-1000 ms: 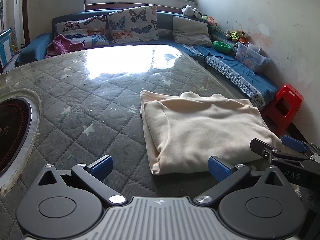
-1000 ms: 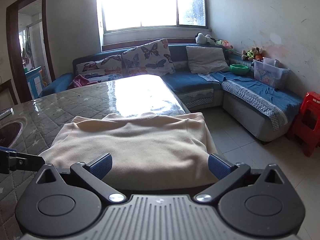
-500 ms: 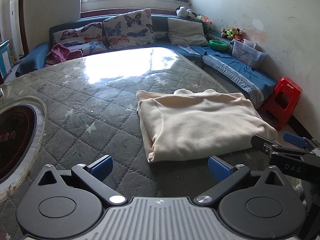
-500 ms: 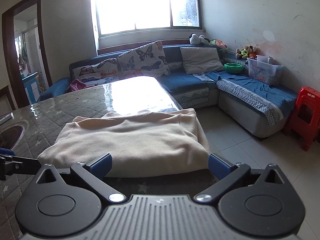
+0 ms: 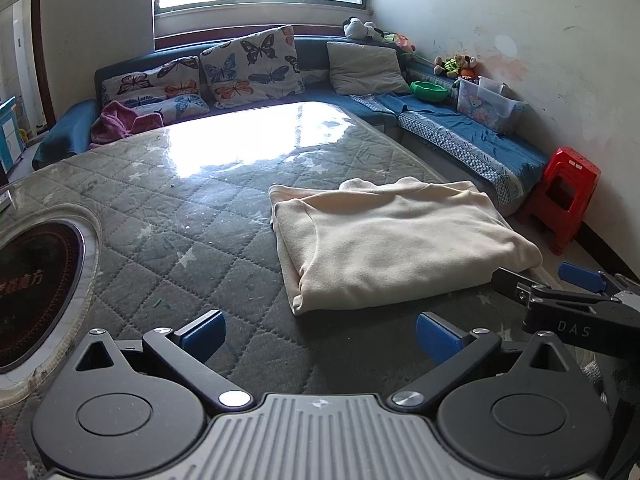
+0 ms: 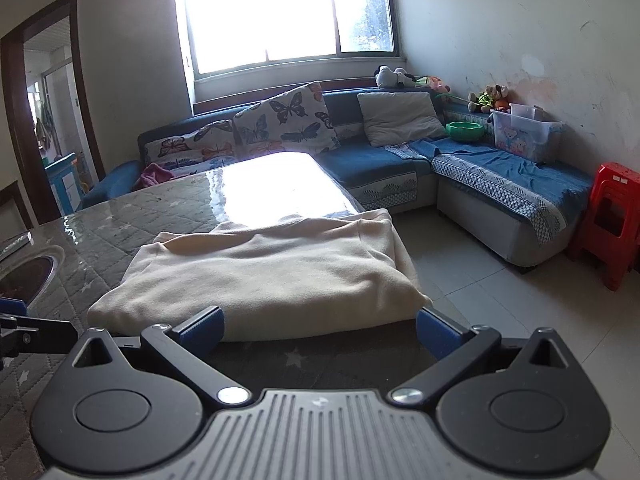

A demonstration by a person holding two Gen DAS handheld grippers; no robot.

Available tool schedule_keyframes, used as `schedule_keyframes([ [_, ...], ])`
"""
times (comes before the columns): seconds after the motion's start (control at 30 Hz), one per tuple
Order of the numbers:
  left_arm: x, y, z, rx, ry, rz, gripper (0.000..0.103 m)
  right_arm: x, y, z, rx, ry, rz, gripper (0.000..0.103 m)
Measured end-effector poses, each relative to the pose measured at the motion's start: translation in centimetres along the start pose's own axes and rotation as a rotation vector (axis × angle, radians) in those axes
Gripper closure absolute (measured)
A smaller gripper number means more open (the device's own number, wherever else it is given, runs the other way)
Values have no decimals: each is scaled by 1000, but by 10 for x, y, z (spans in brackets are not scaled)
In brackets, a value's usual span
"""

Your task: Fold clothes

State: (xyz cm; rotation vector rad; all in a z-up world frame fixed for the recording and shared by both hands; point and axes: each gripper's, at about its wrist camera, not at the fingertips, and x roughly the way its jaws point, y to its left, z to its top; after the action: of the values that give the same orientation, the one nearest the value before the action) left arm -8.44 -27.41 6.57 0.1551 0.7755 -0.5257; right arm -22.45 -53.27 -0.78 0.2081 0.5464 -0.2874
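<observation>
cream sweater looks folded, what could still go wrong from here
1. The cream sweater lies at the table's right edge, one corner slightly over it; a nudge could slide it to the floor.
2. The right gripper is open close to the near fold, so moving forward may snag and undo it.
3. The left gripper is open over bare table; reaching across, it might drag the left fold.
</observation>
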Motion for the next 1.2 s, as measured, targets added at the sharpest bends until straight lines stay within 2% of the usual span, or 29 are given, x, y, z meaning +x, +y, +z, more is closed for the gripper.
schedule_keyframes([
  [1.2, -22, -9, -15, 33, -3, -22, 0, -16, 7, -6, -16, 8, 18, 0],
])
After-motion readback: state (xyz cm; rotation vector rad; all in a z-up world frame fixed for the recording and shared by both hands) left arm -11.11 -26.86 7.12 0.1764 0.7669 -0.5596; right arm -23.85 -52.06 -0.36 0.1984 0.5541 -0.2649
